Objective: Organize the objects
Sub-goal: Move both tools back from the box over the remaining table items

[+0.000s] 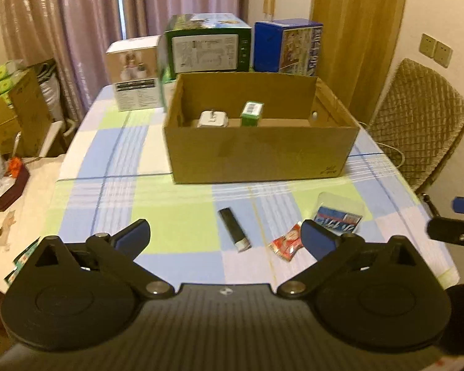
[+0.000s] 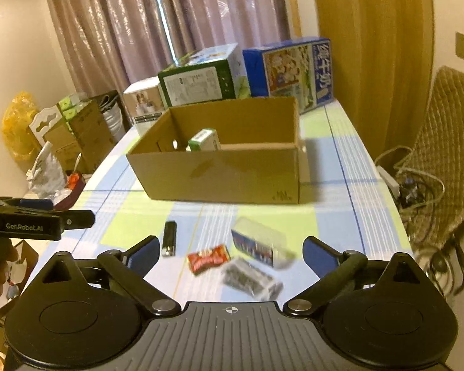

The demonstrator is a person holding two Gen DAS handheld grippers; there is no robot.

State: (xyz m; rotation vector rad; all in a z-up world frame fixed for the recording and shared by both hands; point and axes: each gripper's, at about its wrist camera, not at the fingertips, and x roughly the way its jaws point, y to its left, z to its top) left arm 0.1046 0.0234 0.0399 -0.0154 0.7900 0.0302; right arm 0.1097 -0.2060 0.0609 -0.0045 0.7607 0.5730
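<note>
A brown cardboard box point(image 1: 259, 154) is seen open-topped on the checked tablecloth point(image 1: 176, 216). A glossy red wrapper point(image 2: 208, 258) lies crinkled beside a slim black lighter point(image 2: 169, 238). Both the left gripper point(image 1: 227, 236) and right gripper point(image 2: 230, 253) are held wide apart, empty.

Both grippers are matte black with blue-padded fingers, silver pivot screws and ribbed grey bodies.

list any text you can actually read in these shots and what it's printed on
"GenRobot.AI": on the side of the left gripper, seen from the right wrist view.
Blue box: large characters on its side, too blurred to read.
Green box: panel of fine print, too small.
Blue packet and red wrapper: print blurred.
</note>
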